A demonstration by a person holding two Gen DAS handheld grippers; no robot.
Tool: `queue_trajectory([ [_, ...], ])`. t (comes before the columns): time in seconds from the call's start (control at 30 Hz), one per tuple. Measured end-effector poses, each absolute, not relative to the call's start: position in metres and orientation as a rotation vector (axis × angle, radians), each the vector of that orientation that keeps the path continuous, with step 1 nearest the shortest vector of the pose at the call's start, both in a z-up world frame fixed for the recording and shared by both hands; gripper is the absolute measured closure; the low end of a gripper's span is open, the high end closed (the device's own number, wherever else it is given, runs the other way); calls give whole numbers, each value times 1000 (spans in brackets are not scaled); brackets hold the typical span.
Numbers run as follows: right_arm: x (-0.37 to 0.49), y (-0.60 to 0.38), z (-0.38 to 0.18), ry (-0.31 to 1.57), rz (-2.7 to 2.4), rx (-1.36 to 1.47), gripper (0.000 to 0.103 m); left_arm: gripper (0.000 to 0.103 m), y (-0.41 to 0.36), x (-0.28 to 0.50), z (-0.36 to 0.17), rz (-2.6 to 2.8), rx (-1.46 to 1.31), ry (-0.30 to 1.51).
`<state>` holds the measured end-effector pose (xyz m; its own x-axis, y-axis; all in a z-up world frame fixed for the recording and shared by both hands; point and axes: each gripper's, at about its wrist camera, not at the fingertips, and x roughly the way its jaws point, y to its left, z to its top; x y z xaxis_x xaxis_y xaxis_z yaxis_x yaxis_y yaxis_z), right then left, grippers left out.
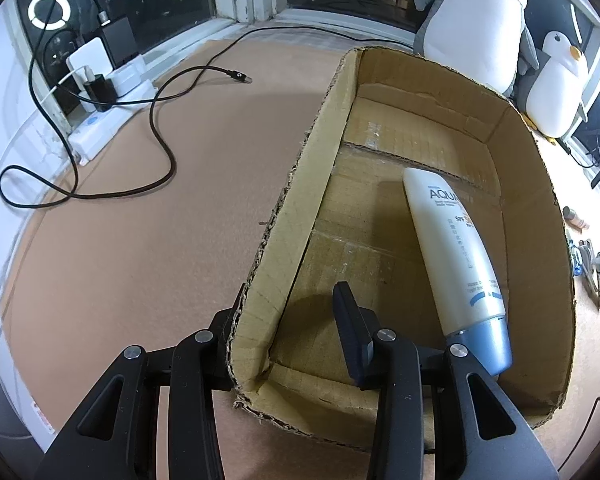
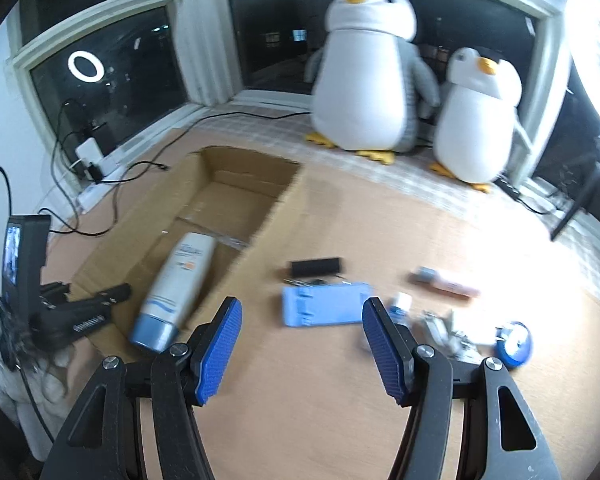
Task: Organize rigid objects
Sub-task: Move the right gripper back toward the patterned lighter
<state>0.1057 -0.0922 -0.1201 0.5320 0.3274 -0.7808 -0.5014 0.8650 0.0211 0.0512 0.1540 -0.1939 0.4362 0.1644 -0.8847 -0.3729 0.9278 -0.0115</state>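
Note:
An open cardboard box (image 1: 540,208) (image 2: 244,168) lies on the tan table. A white sunscreen tube with a blue cap (image 1: 456,248) (image 2: 176,284) rests inside it. My left gripper (image 1: 288,300) (image 2: 112,300) straddles the box's near left wall, one finger outside and one inside, shut on it. My right gripper (image 2: 300,320) hangs open and empty over the table right of the box. Beyond its fingers lie a light blue flat piece (image 2: 324,310), a black bar (image 2: 316,267), a pink tube (image 2: 446,282), a small white-capped bottle (image 2: 400,306), metal bits (image 2: 448,332) and a blue round item (image 2: 514,344).
Two plush penguins (image 2: 364,80) (image 2: 476,120) stand by the window behind the loose items. A white power strip with chargers (image 1: 100,92) and a black cable (image 1: 160,140) lie left of the box. A person's sleeve shows at the right wrist view's lower left.

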Motion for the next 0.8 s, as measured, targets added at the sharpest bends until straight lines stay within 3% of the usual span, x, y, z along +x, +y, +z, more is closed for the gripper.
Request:
queue_trajectory([
  [0.8,146,-219,-168,1007,429,-201,44,65,151,50,-193,342,-204,1066],
])
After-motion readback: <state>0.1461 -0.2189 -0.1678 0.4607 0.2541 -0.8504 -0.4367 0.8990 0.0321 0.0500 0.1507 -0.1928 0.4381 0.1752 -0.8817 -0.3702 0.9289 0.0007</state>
